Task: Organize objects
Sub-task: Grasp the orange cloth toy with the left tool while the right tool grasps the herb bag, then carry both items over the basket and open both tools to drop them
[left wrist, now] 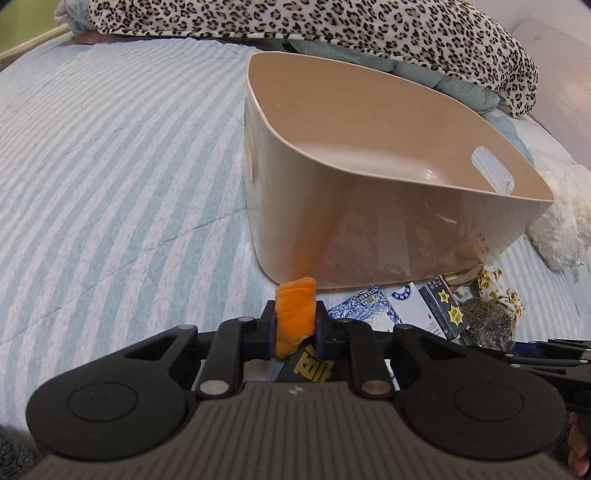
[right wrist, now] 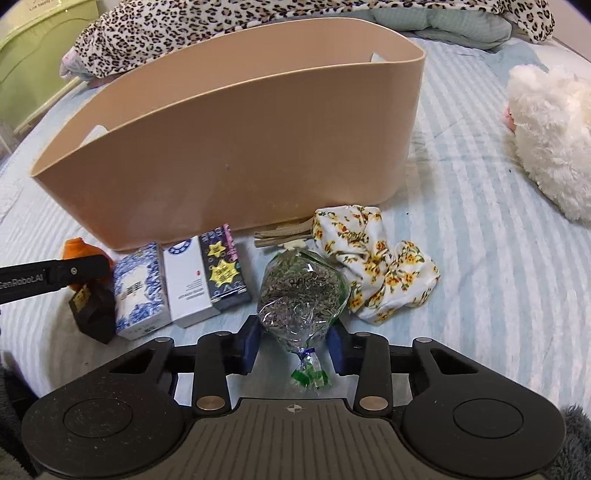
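Note:
A beige plastic bin (left wrist: 369, 221) stands empty on the striped bed; it also shows in the right wrist view (right wrist: 240, 147). My left gripper (left wrist: 295, 325) is shut on an orange cloth item (left wrist: 295, 314), just in front of the bin's near corner. My right gripper (right wrist: 295, 343) is open, its jaws on either side of a clear bag of dried herbs (right wrist: 301, 299) lying on the bed. Three small boxes (right wrist: 184, 280) and a black box (right wrist: 92, 306) lie left of the bag. A floral cloth (right wrist: 380, 266) lies to its right.
A white plush toy (right wrist: 550, 144) lies at the right on the striped bedsheet (left wrist: 110, 166). A leopard-print blanket (left wrist: 295, 22) is piled behind the bin. Some beige sticks (right wrist: 277, 236) lie by the bin's base.

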A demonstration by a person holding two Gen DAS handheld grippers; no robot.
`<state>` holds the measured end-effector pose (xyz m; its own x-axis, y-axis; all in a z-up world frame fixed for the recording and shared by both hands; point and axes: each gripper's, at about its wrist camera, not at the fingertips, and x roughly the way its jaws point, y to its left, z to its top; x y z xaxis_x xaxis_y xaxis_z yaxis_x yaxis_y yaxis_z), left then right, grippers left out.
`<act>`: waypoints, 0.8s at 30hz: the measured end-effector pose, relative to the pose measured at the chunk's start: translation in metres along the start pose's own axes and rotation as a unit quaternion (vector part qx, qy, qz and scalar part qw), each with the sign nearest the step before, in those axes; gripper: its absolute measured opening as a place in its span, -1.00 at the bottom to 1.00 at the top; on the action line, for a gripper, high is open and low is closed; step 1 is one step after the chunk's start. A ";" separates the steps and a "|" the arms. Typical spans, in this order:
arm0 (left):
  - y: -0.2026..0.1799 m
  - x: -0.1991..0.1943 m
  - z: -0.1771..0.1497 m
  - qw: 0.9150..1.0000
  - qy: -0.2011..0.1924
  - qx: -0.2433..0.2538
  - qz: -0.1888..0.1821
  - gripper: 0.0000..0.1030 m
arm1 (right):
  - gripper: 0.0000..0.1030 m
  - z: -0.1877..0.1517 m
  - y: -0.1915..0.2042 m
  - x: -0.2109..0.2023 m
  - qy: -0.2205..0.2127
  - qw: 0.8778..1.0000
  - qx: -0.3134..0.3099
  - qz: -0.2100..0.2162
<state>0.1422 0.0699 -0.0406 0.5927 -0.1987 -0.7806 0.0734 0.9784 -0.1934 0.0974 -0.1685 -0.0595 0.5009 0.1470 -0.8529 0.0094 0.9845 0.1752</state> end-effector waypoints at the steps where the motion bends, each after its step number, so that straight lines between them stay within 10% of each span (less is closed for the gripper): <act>1: 0.000 -0.002 0.000 1.000 -0.001 0.000 0.000 -0.61 | -0.34 -0.001 0.000 -0.002 -0.001 1.000 -0.002 0.003; 24: -0.016 -0.082 0.007 0.996 -0.083 0.004 0.020 -0.62 | -0.62 0.006 -0.003 -0.072 -0.099 0.994 -0.030 0.031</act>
<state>0.0976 0.0707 0.0307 0.7202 -0.1488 -0.6776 0.0533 0.9857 -0.1597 0.0665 -0.1828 0.0042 0.6593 0.1917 -0.7270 -0.0754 0.9789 0.1897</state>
